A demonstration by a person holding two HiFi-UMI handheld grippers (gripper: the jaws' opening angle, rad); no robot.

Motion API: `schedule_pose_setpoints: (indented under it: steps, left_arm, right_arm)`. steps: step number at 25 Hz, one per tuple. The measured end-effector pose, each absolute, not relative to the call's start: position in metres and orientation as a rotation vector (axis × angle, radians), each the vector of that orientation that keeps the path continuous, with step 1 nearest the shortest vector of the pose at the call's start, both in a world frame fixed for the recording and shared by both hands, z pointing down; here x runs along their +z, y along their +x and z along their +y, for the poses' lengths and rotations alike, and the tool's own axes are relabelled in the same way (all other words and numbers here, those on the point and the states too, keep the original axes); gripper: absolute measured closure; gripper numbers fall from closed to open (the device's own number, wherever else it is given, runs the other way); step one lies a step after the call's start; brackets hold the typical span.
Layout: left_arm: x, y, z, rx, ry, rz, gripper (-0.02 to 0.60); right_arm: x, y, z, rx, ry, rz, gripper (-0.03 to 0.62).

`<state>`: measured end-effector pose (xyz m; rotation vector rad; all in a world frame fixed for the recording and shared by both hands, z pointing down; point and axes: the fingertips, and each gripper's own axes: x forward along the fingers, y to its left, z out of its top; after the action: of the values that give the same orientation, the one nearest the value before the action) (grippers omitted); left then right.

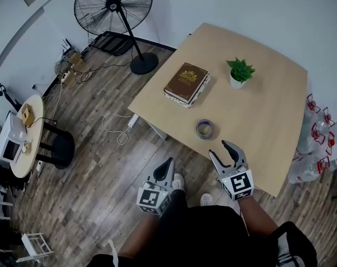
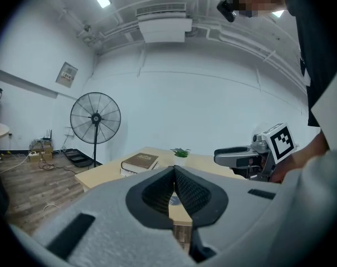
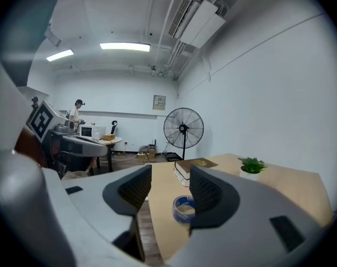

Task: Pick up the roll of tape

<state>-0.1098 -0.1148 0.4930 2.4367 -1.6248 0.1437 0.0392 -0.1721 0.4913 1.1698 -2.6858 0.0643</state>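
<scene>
We see the roll of tape (image 1: 205, 128) lying flat on the tabletop (image 1: 263, 110), close to the edge nearest us. It lies well apart from the book (image 1: 186, 82) and the little plant (image 1: 239, 71). Nothing is holding it yet.

The right gripper (image 1: 219, 149) is near the tape but not touching it. Its jaws are apart and nothing is between them. The left gripper (image 1: 169, 161) hangs over the floor beside the tabletop, with its jaws together and empty.

Here is what we think could go wrong. The tape lies flat and low, so the jaws may just bump it and push it along. It could slide away, or even slip off the near edge. A jaw that comes in too low could knock the edge of the tabletop. The gap may also be too small for the whole roll, so we think pinching one side of the ring is safer.

The head view shows us both grippers at once and how near the tape is to the edge. The right gripper view shows the gap between its jaws best, with the tape straight ahead, partly behind one jaw. The left gripper view shows its own jaws pressed together and the right gripper off to one side.
</scene>
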Motion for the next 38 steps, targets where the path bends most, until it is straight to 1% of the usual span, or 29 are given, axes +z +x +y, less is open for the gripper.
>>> schedule_pose_setpoints:
  steps: [3, 6, 7, 13, 16, 26, 36, 37, 38]
  left_arm:
    - [0.496, -0.122, -0.138, 0.153, 2.456, -1.570, 0.578]
    - [0.496, -0.133, -0.159, 0.161, 2.486, -1.521, 0.578]
    - [0.497, -0.137, -0.165, 0.162, 2.495, -1.507, 0.578]
    - [0.503, -0.156, -0.195, 0.161, 2.533, -1.418, 0.578]
    - [0.508, -0.167, -0.206, 0.160, 2.537, -1.385, 0.578]
    - [0.515, -0.191, -0.230, 0.156, 2.572, -1.280, 0.578]
    - [0.524, -0.204, -0.247, 0.170, 2.546, -1.248, 0.578]
    - [0.525, -0.203, -0.250, 0.169, 2.545, -1.248, 0.578]
    - [0.525, -0.202, -0.253, 0.170, 2.543, -1.249, 0.578]
  right_arm:
    - [0.500, 0.027, -0.191, 0.081, 1.175, -2.643, 0.367]
    - [0.516, 0.017, -0.208, 0.120, 1.164, -2.587, 0.307]
    - [0.522, 0.014, -0.212, 0.135, 1.159, -2.568, 0.295]
    - [0.560, -0.005, -0.232, 0.154, 1.091, -2.433, 0.231]
    - [0.582, -0.013, -0.241, 0.162, 1.040, -2.365, 0.213]
    - [0.644, -0.026, -0.256, 0.090, 0.793, -2.110, 0.212]
    - [0.680, -0.029, -0.275, 0.008, 0.615, -1.960, 0.217]
    - [0.682, -0.029, -0.278, -0.003, 0.603, -1.956, 0.239]
    - [0.683, -0.030, -0.281, -0.009, 0.592, -1.952, 0.282]
